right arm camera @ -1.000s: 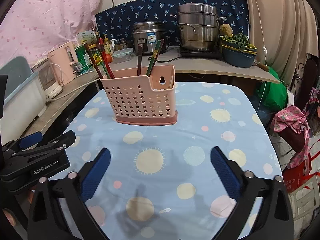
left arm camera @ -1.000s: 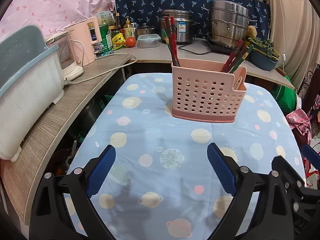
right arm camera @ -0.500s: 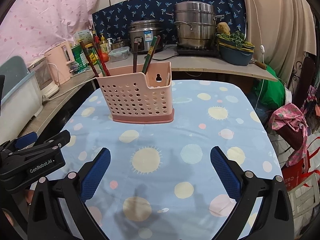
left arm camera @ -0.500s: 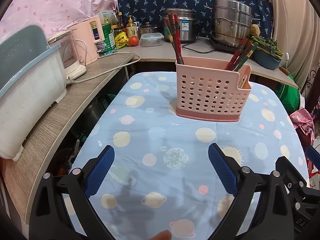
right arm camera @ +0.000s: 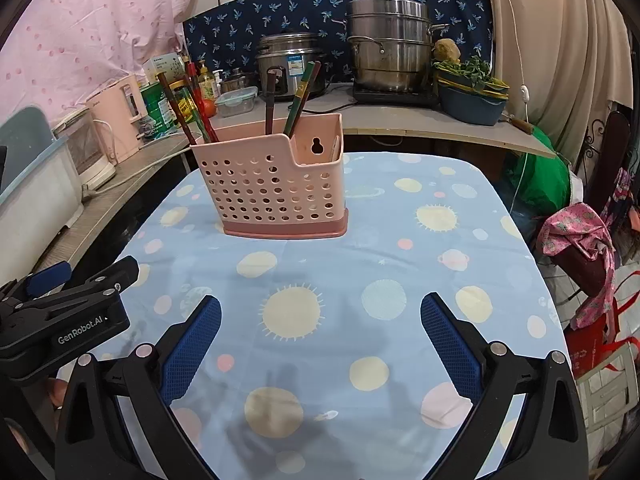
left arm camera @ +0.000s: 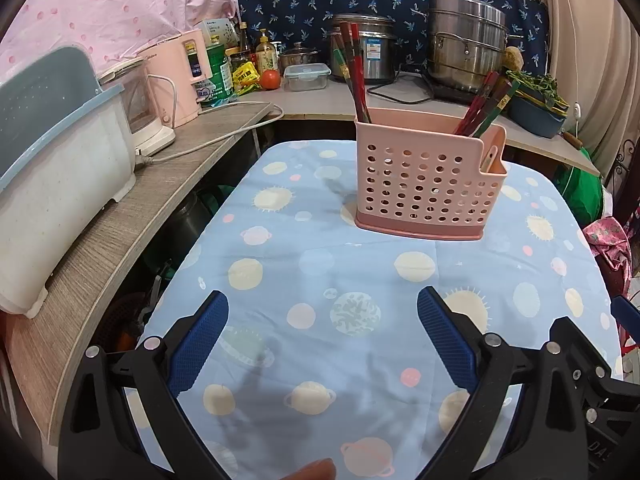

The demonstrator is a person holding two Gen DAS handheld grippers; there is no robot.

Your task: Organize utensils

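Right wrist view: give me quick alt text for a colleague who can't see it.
A pink perforated utensil holder stands upright on a blue planet-print tablecloth, chopsticks sticking out the top. The right gripper is open and empty in the foreground, well short of it.

One pink perforated plastic utensil holder. Six red, brown and green chopsticks inside: three at its left end, three further right. Two black grippers with blue pads: left gripper, right gripper. Two steel pots behind.

Chopsticks in holder, mid table.
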